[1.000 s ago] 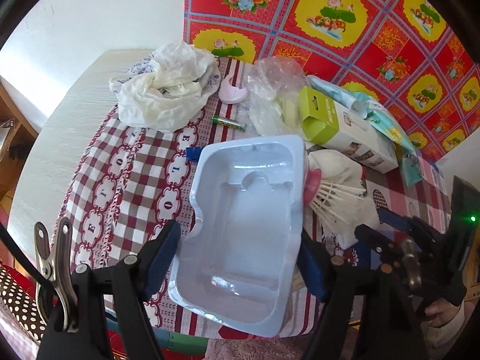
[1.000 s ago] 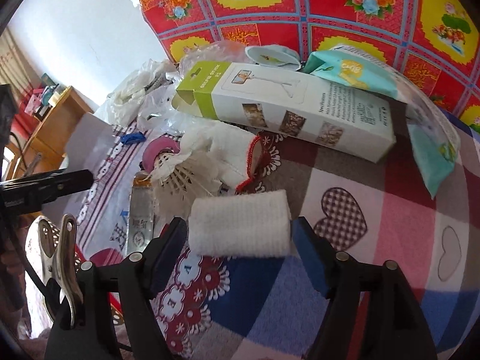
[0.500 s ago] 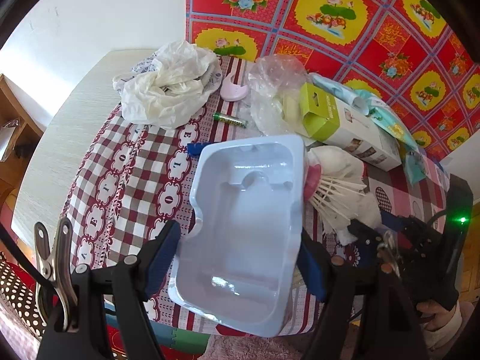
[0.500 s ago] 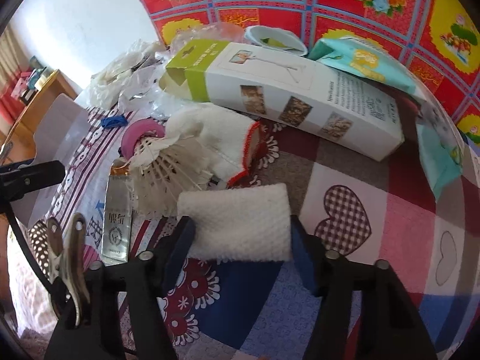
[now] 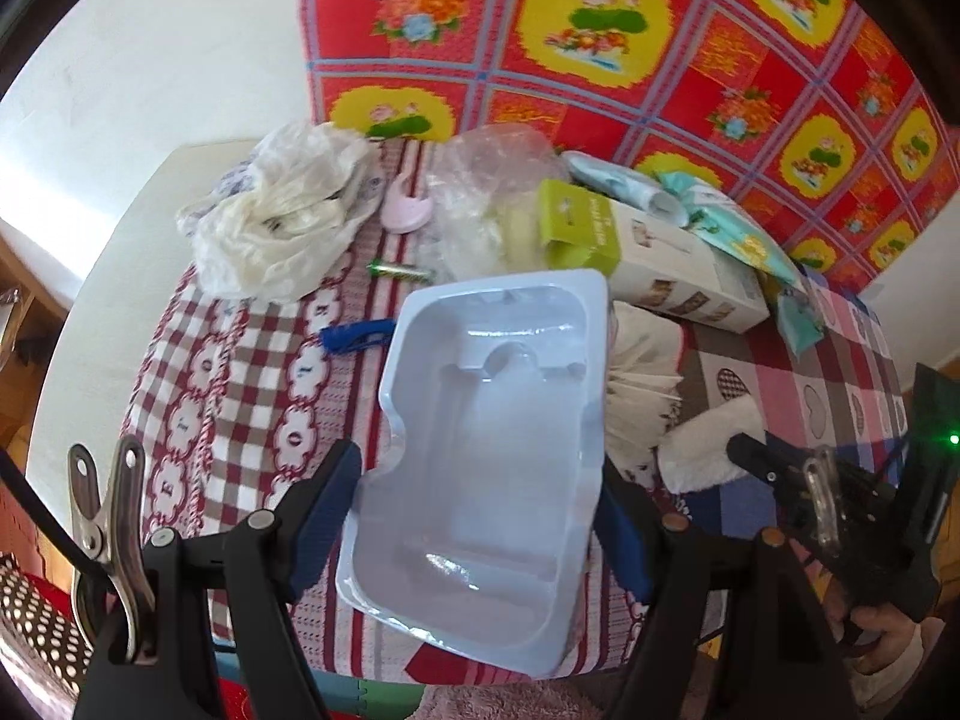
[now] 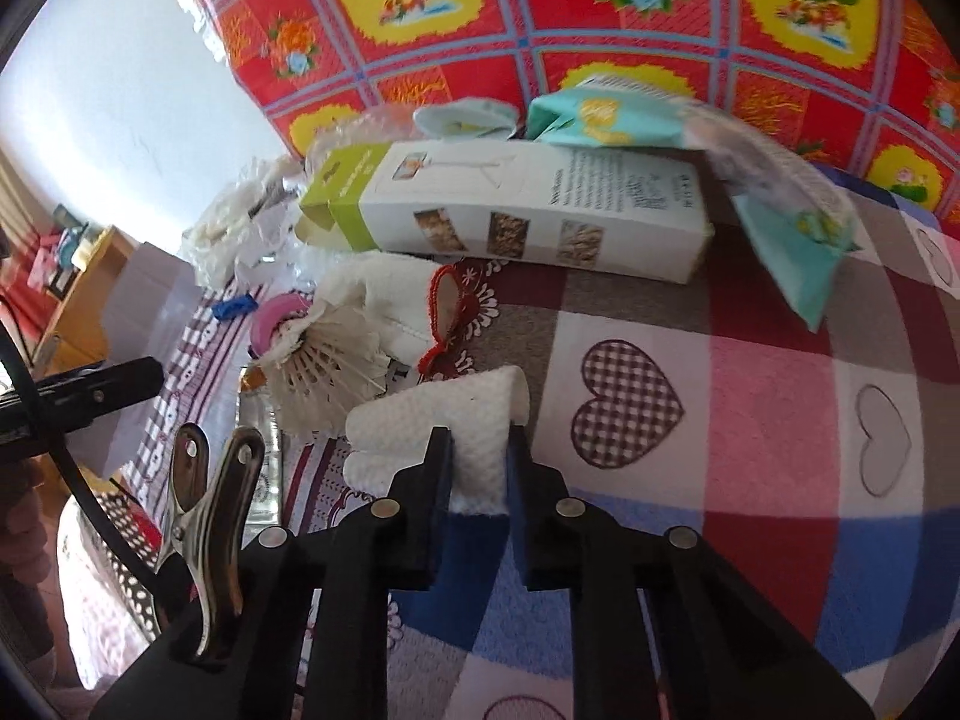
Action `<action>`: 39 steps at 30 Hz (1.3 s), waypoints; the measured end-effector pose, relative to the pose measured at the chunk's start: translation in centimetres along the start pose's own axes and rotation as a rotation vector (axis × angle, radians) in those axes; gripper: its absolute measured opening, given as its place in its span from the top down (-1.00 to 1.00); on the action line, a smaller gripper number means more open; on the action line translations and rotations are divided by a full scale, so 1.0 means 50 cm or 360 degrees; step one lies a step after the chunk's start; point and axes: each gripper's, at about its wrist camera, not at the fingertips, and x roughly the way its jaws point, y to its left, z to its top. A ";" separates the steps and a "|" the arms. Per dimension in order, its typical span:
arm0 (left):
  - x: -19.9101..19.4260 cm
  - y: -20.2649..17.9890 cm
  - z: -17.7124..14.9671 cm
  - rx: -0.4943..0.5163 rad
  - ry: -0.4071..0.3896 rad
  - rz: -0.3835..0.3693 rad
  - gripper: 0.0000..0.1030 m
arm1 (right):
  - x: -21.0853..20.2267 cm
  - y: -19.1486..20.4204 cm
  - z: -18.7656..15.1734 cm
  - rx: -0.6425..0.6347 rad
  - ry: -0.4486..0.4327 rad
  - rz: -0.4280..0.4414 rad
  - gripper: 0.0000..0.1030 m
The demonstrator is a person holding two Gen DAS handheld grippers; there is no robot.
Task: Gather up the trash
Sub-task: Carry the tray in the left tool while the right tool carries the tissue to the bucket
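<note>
My left gripper (image 5: 480,516) is shut on a pale blue plastic tray (image 5: 498,420), held above the checked tablecloth. In the right wrist view my right gripper (image 6: 478,468) has its jaws closing on a folded white paper towel (image 6: 438,420), which is squeezed and buckled between the blue pads. The same towel (image 5: 702,450) shows at the right of the left wrist view, with the right gripper's black frame on it. A shuttlecock (image 6: 324,366) and a white glove with red trim (image 6: 396,294) lie just behind the towel.
A long white and green carton (image 6: 510,210), teal wrappers (image 6: 606,114), crumpled plastic bags (image 5: 282,222), a clear bag (image 5: 486,198), a battery (image 5: 399,270), a pink piece (image 5: 408,210) and a blue scrap (image 5: 351,339) lie on the table. A red floral cloth (image 6: 600,12) hangs behind.
The right gripper's jaws have come together on the paper towel, bunching it and lifting its edge. The left gripper has kept its hold on the tray, shifting slightly.
</note>
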 end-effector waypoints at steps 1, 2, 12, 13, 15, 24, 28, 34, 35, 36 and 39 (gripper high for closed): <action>0.001 -0.007 0.003 0.0019 0.0002 -0.0005 -0.50 | -0.011 -0.005 -0.005 0.0019 -0.0017 -0.0008 0.65; 0.002 -0.014 0.006 0.0037 0.0005 -0.0009 -0.50 | -0.016 -0.007 -0.006 0.0034 -0.0028 -0.0014 0.65; -0.012 -0.103 0.020 0.0219 -0.0020 -0.0056 -0.50 | -0.097 -0.072 -0.045 0.0235 -0.0148 -0.0061 0.65; -0.013 -0.110 0.019 0.0231 -0.0022 -0.0061 -0.50 | -0.107 -0.081 -0.051 0.0255 -0.0161 -0.0066 0.65; -0.017 -0.130 0.015 0.0258 -0.0028 -0.0072 -0.50 | -0.123 -0.093 -0.058 0.0274 -0.0181 -0.0082 0.65; -0.038 -0.214 -0.007 0.0350 -0.0047 -0.0090 -0.50 | -0.208 -0.160 -0.101 0.0371 -0.0285 -0.0130 0.65; -0.048 -0.260 -0.019 0.0385 -0.0059 -0.0100 -0.50 | -0.253 -0.196 -0.124 0.0426 -0.0334 -0.0149 0.65; -0.057 -0.343 -0.043 0.0451 -0.0058 -0.0119 -0.50 | -0.314 -0.252 -0.157 0.0483 -0.0381 -0.0180 0.65; -0.058 -0.356 -0.047 0.0455 -0.0053 -0.0128 -0.50 | -0.326 -0.263 -0.164 0.0492 -0.0389 -0.0188 0.65; -0.059 -0.372 -0.052 0.0461 -0.0049 -0.0138 -0.50 | -0.339 -0.274 -0.172 0.0496 -0.0399 -0.0200 0.65; -0.061 -0.424 -0.068 0.0496 -0.0042 -0.0153 -0.50 | -0.373 -0.308 -0.192 0.0517 -0.0425 -0.0230 0.65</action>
